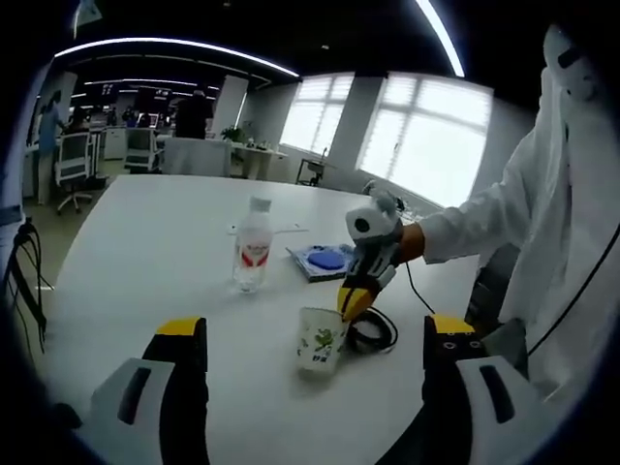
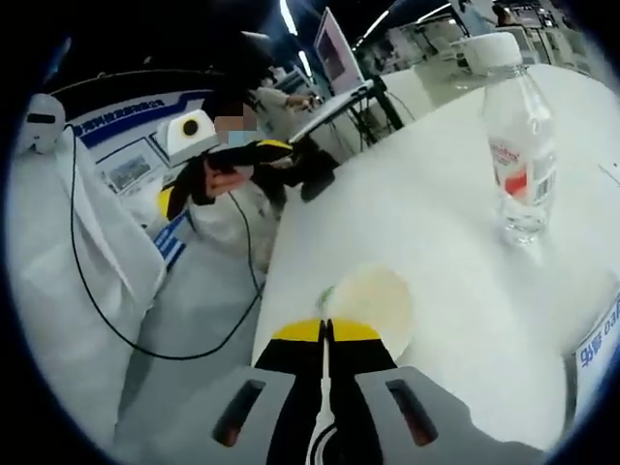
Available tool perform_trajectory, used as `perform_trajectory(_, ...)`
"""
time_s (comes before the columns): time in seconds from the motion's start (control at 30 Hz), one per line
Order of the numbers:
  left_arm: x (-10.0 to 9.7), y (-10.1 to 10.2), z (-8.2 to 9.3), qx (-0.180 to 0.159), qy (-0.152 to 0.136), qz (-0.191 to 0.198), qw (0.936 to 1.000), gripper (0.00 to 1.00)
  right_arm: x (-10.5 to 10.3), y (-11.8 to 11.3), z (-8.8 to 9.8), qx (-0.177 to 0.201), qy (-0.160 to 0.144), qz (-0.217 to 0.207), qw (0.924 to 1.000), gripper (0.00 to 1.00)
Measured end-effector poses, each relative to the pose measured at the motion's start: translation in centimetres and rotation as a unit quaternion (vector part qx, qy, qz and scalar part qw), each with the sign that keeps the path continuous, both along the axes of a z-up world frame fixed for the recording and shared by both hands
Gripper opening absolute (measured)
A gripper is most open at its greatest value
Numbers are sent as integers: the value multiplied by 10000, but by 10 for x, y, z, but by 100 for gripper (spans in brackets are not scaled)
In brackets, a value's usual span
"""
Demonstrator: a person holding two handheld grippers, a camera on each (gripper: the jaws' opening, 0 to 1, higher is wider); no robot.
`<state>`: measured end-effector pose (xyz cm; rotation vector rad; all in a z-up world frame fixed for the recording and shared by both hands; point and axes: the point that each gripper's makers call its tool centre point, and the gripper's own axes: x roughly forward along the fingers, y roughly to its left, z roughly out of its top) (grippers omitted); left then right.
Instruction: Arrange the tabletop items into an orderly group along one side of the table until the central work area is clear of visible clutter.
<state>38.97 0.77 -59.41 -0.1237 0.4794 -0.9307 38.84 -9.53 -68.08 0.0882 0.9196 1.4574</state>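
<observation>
A white paper cup (image 1: 322, 339) with a green print stands on the white table (image 1: 155, 242), slightly tilted. My right gripper (image 1: 355, 298) comes in from the right with its yellow tips at the cup's rim. In the right gripper view its jaws (image 2: 327, 331) are pressed together at the near rim of the cup (image 2: 376, 302). My left gripper (image 1: 315, 329) is open wide, with the cup just beyond its jaws. It also appears held over the table's far edge (image 2: 312, 167). A clear water bottle (image 1: 252, 247) (image 2: 518, 155) with a red label stands upright behind the cup.
A flat blue and white pack (image 1: 325, 260) lies behind the cup, and a coiled black cable (image 1: 376, 334) lies right of it. A blue-printed card (image 2: 601, 339) sits at the right edge. A person in a white coat (image 1: 542, 223) stands at the table's side.
</observation>
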Motion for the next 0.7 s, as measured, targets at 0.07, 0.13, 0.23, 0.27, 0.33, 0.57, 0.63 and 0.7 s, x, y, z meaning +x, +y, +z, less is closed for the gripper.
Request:
perform_trajectory(0.07, 0, 0, 0, 6, 6, -8, 10000, 95, 1, -2, 6, 8, -42, -25, 10000, 0)
perform_trajectory(0.13, -1, 0, 2, -14, -1, -26, 10000, 95, 4, -6, 11, -14, -132, -65, 9999, 0)
perform_trajectory(0.23, -1, -1, 2, 10, -13, -50, 10000, 94, 10, -14, 21, -78, -305, -108, 9994, 0)
perform_trajectory(0.27, -1, -2, 2, 10, -8, -63, 10000, 94, 14, -18, 24, -131, -403, -133, 9990, 0)
perform_trajectory(0.33, -1, -3, 3, -24, -6, -91, 10000, 94, 18, -26, 26, -287, -565, -119, 9979, 0)
perform_trajectory(0.57, 0, -7, 5, -41, -52, -159, 9999, 93, 46, -55, 39, -1066, -1369, -4, 9848, 0)
perform_trajectory(0.63, 0, -7, 5, -42, -57, -163, 9998, 93, 56, -65, 37, -1468, -1723, 125, 9740, 0)
perform_trajectory(0.7, 1, -7, 5, -53, -60, -165, 9998, 93, 64, -70, 38, -1683, -1867, 162, 9678, 0)
